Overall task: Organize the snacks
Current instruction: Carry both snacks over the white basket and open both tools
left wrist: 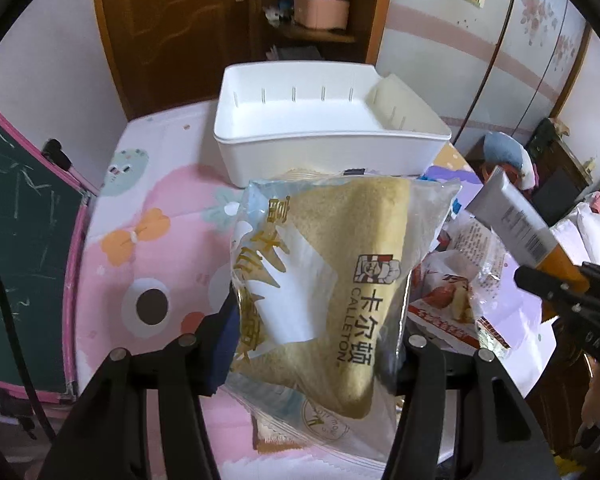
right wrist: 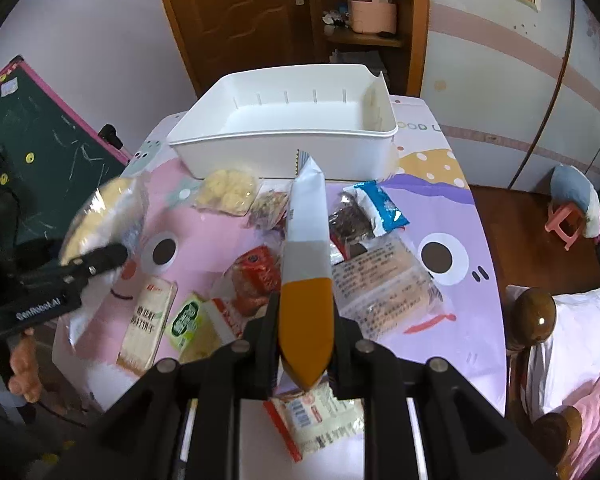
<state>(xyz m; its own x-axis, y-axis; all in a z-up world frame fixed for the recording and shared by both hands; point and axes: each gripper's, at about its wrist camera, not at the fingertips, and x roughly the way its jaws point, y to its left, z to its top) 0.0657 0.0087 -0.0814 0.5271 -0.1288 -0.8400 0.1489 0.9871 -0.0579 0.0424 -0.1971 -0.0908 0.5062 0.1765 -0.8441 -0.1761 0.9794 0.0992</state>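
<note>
Left wrist view: your left gripper (left wrist: 316, 344) is clamped on the cake bag (left wrist: 332, 280), your right gripper (right wrist: 306, 320) on the orange-and-white packet (right wrist: 306, 280). Both hang short of the white bin (left wrist: 332, 152); clear its near wall before you release.

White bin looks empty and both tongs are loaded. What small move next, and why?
Probably carry the left tongs forward over the white bin and release the bread packet: it is already lifted, and the bin sits just beyond it. The right tongs can follow with the orange-and-white pouch.
</note>
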